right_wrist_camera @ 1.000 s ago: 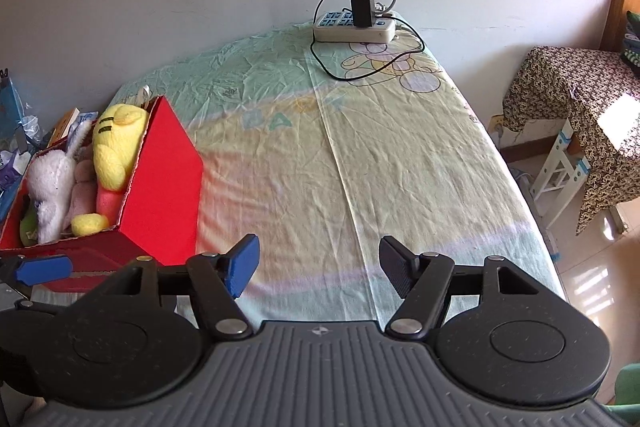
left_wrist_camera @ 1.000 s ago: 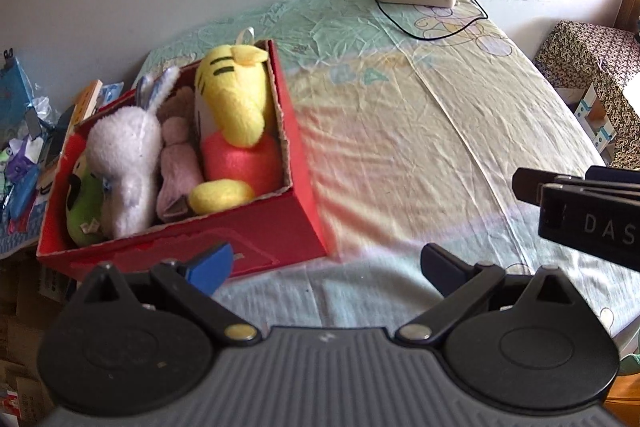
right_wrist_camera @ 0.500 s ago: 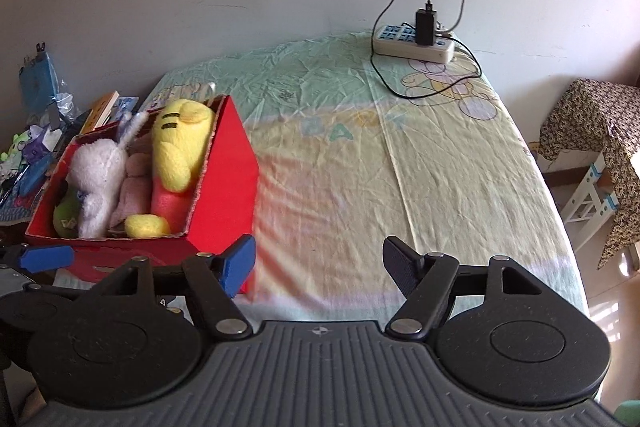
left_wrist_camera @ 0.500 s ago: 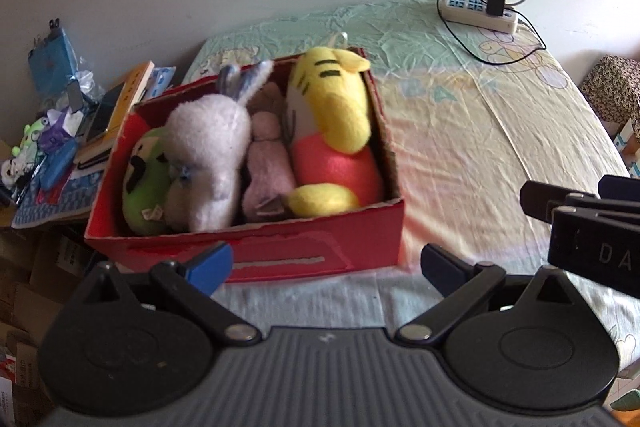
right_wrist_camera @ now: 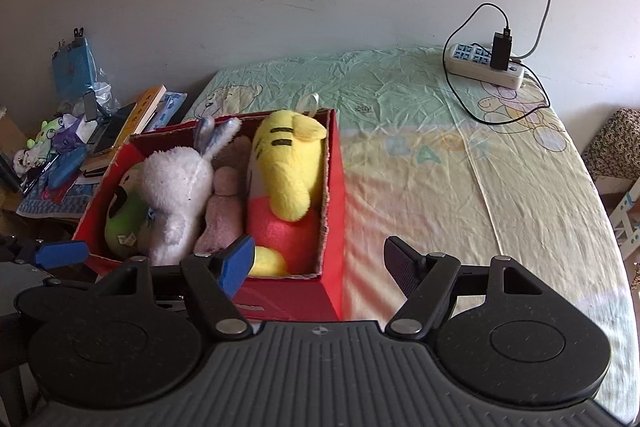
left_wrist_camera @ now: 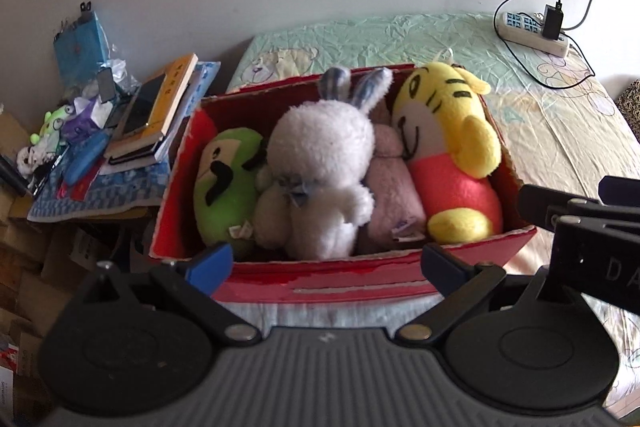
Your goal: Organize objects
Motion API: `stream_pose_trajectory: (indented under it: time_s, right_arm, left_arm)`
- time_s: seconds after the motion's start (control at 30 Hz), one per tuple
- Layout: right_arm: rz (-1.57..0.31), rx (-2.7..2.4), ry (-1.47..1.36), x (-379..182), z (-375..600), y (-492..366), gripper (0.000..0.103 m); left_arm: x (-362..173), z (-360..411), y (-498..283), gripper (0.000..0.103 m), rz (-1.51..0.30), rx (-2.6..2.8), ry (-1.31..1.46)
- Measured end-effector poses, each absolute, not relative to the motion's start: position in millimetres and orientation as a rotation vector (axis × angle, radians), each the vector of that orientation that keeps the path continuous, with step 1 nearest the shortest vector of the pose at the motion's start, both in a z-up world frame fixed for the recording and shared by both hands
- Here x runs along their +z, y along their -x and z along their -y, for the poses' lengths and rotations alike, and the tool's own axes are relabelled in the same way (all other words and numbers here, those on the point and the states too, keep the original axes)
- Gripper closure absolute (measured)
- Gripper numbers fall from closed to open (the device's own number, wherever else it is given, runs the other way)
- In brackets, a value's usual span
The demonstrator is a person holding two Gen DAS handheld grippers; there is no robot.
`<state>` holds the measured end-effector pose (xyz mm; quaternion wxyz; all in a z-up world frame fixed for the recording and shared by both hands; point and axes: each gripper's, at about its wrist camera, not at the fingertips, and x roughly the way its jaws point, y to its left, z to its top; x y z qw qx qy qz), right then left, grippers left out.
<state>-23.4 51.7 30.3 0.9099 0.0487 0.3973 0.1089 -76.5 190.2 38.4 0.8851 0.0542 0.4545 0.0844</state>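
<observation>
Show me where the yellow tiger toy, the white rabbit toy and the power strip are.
yellow tiger toy (left_wrist_camera: pixel 444 115), left wrist view, face
white rabbit toy (left_wrist_camera: pixel 320 147), left wrist view, head
power strip (right_wrist_camera: pixel 480 67), right wrist view, white casing

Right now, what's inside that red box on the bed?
The red box holds four plush toys: a green one, a white rabbit, a small pink one and a yellow tiger. They cover the box's floor, so anything beneath is hidden.

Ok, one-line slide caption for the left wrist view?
Open left gripper hovers before a red box packed with plush toys on a bed.
</observation>
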Motion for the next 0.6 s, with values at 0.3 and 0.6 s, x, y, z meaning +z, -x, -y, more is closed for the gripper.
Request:
stream_pose_trajectory:
  time_s: [0.3,0.6]
  right_arm:
    - [-0.807,0.188,-0.114,31,-87,14,0.029]
    - [-0.796,0.148,-0.127,28,-108,10,0.029]
  left_arm:
    - [35,-226,66,0.002,-0.939,0.137,-0.116]
    - [30,-244,58,0.002,-0.942,0.089,-0.116]
